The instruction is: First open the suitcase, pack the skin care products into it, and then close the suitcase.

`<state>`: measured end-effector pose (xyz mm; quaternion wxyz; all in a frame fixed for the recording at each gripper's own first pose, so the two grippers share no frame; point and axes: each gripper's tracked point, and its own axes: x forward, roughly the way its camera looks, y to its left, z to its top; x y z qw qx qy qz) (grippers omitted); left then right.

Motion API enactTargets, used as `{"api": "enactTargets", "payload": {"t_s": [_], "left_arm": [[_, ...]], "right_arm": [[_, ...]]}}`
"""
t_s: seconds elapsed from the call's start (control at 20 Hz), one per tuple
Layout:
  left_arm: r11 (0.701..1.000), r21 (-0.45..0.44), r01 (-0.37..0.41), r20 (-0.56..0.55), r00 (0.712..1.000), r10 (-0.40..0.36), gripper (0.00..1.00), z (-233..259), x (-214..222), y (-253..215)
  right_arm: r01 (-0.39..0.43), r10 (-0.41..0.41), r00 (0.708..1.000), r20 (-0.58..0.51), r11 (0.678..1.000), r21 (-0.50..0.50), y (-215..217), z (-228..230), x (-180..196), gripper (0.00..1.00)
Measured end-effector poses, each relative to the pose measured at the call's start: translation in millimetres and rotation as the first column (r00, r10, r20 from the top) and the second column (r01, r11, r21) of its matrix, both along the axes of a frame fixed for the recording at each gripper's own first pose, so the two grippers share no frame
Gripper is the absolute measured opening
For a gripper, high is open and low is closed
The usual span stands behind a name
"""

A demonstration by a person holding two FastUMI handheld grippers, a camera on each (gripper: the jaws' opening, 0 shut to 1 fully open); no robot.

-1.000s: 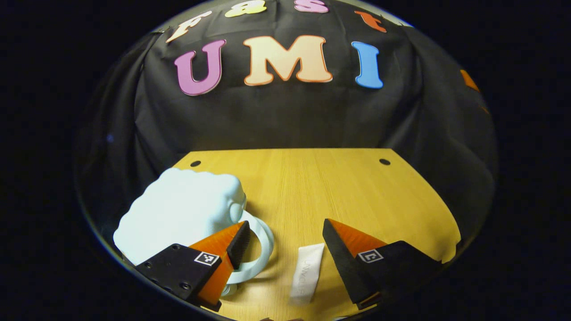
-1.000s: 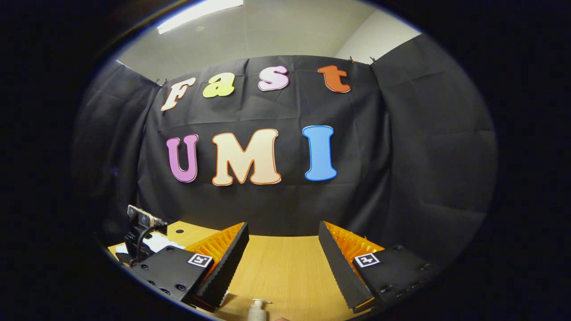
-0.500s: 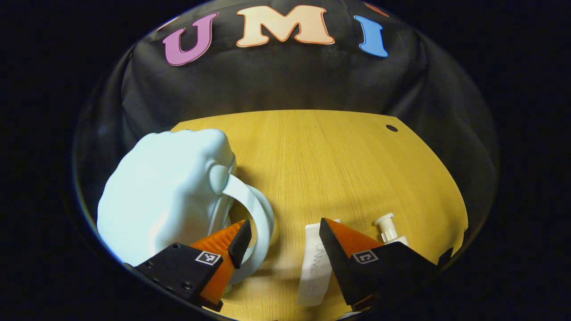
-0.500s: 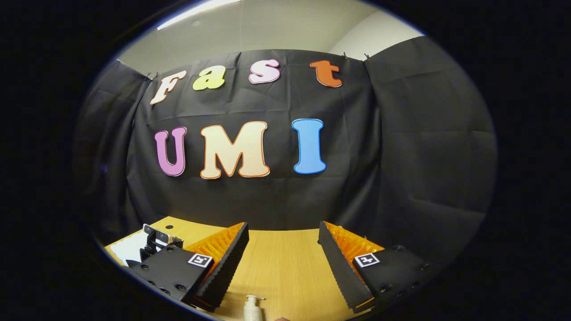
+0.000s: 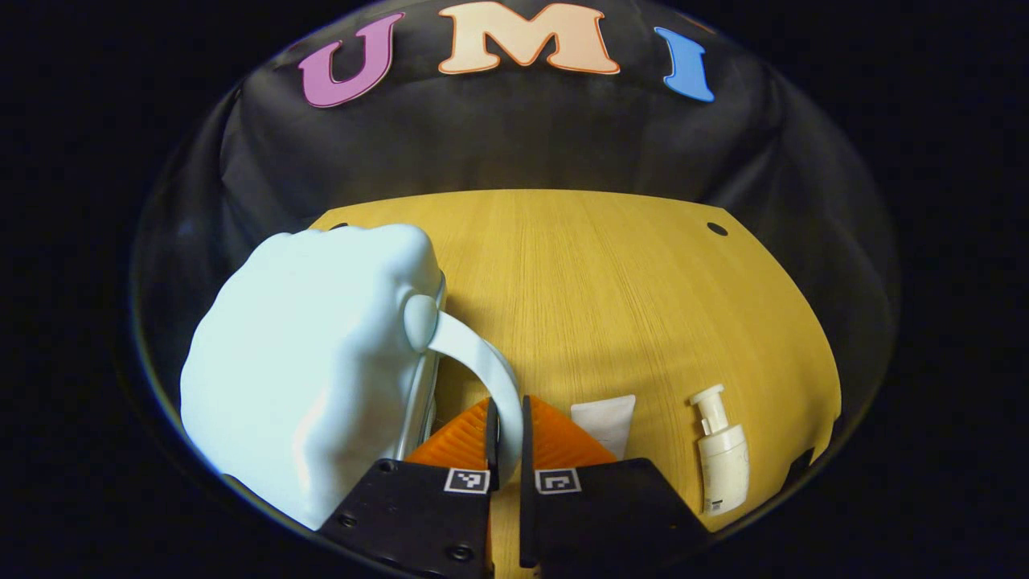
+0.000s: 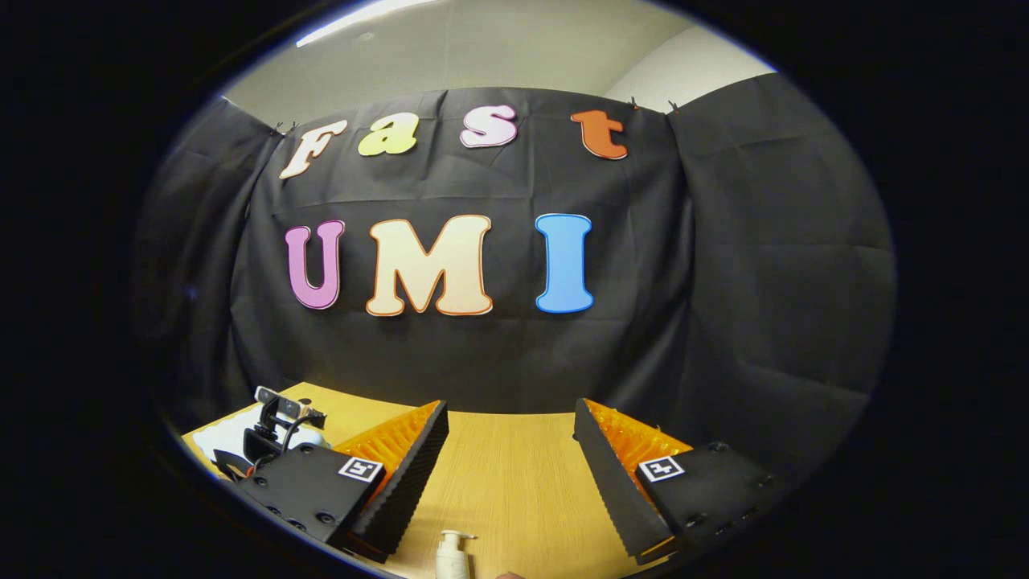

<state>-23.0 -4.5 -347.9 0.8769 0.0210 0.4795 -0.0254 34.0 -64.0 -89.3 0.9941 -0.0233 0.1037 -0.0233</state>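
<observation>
The wooden table (image 5: 611, 289) carries everything, its back edge running along the black cloth wall (image 5: 514, 145), with a small dark hole near each back corner.

The pale blue suitcase (image 5: 305, 378), lumpy and cloud-shaped, takes up the table's left side in the left gripper view, reaching from near the back left corner toward the front edge. It looks closed, with a metallic seam showing along its right side. A curved handle (image 5: 482, 370) of the same pale colour arcs out from a round knob on that side and bends down toward the front edge.

The left gripper (image 5: 505, 438) sits low at the front edge, just right of the suitcase body. Its two fingers are pressed close together with the lower part of the handle pinched between them.

In the right gripper view, the right gripper (image 6: 511, 466) is held above the table facing the cloth wall, fingers spread wide apart and holding nothing. Beyond its left finger, toward the table's left edge, the top of the other gripper unit with a cable shows in front of the suitcase.

A white pump bottle (image 5: 722, 454) lies on its side near the front right edge of the table, pump head pointing toward the back. The same bottle (image 6: 453, 556) shows at the bottom of the right gripper view, between the spread fingers and nearer the left one.

A white tube (image 5: 607, 420) lies flat between the left gripper and the bottle, partly hidden behind the gripper's right finger.
</observation>
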Motion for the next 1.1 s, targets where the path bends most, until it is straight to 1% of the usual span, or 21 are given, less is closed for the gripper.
{"api": "enactTargets", "payload": {"t_s": [0.15,0.3,0.35,0.55,0.7,1.0,1.1], "left_arm": [[0.999,-0.021,0.027,0.02,0.999,-0.027,0.0,14.0,1.8,-1.9],[0.999,-0.05,0.02,0.023,1.0,-0.018,0.0,35.5,2.1,5.2],[0.998,-0.061,0.021,0.042,0.999,-0.018,0.0,48.0,4.8,6.3],[0.999,-0.036,0.018,0.096,0.995,-0.015,0.0,89.7,17.3,22.3],[1.0,-0.031,0.002,0.136,0.991,0.003,0.0,119.3,20.3,36.1],[0.999,0.005,-0.039,0.234,0.972,0.036,0.0,175.3,35.4,94.3],[0.998,0.035,-0.047,0.263,0.964,0.036,0.0,192.6,39.7,116.8]], "right_arm": [[-0.015,0.015,1.0,0.011,1.0,0.008,6.4,0.9,0.6,0.99],[-0.036,0.036,0.999,0.012,0.999,0.022,16.1,-0.4,2.7,0.99],[-0.044,0.044,0.999,0.011,0.999,0.027,19.4,-2.2,3.3,0.99],[-0.077,0.077,0.997,0.009,0.995,0.055,37.3,-5.2,7.5,0.99],[-0.101,0.1,0.995,0.016,0.993,0.068,50.6,-4.2,10.6,1.0],[-0.135,0.134,0.991,0.019,0.986,0.092,80.3,-5.3,16.4,0.99],[-0.148,0.146,0.989,0.024,0.985,0.091,92.4,-3.2,17.8,1.0]]}}
